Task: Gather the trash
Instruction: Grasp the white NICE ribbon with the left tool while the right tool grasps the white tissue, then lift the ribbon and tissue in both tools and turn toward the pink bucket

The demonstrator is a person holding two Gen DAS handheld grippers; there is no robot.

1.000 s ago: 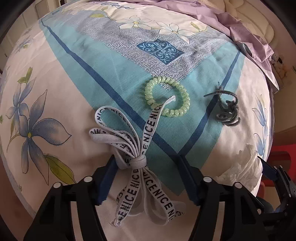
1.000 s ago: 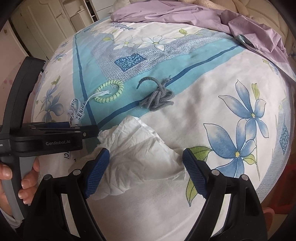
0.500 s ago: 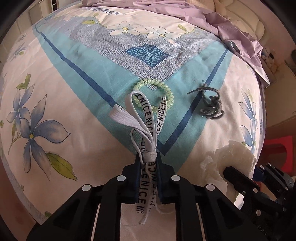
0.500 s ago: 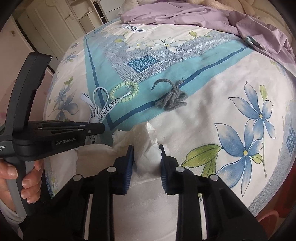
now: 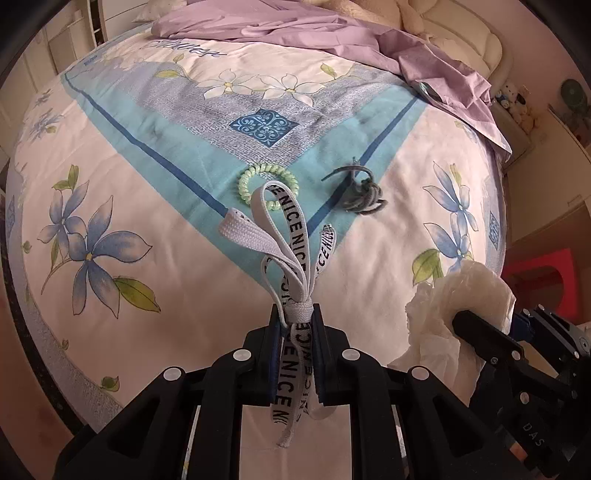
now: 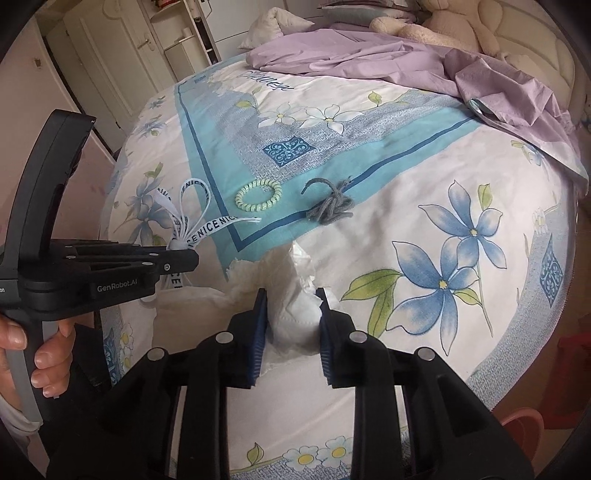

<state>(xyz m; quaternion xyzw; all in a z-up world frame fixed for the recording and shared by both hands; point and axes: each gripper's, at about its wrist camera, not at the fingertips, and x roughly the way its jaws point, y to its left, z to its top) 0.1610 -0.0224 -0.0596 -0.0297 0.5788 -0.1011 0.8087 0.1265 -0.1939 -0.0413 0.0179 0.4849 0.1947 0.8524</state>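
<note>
My left gripper (image 5: 296, 321) is shut on the knot of a white ribbon (image 5: 288, 236) printed "NICE", lifted off the bed with its loops standing up and tails hanging down. In the right wrist view the same ribbon (image 6: 192, 221) sticks out of the left gripper (image 6: 184, 254) at the left. My right gripper (image 6: 290, 306) is shut on a crumpled white tissue (image 6: 295, 314), raised above the bed; that tissue (image 5: 458, 302) also shows at the right edge of the left wrist view. A green coil hair tie (image 6: 258, 195) and a grey knotted cord (image 6: 330, 206) lie on the bedspread beyond.
The flowered bedspread (image 6: 443, 229) fills both views. A purple sheet (image 6: 406, 62) is bunched at the far end, with a plush toy (image 6: 461, 29) behind. A red stool (image 5: 539, 273) stands beside the bed at the right. A person's hand (image 6: 40, 350) grips the left gripper's handle.
Both grippers closed from open, the left on the ribbon's knot and the right on the tissue, then rose off the bed with them. Hair tie and cord stayed put.
</note>
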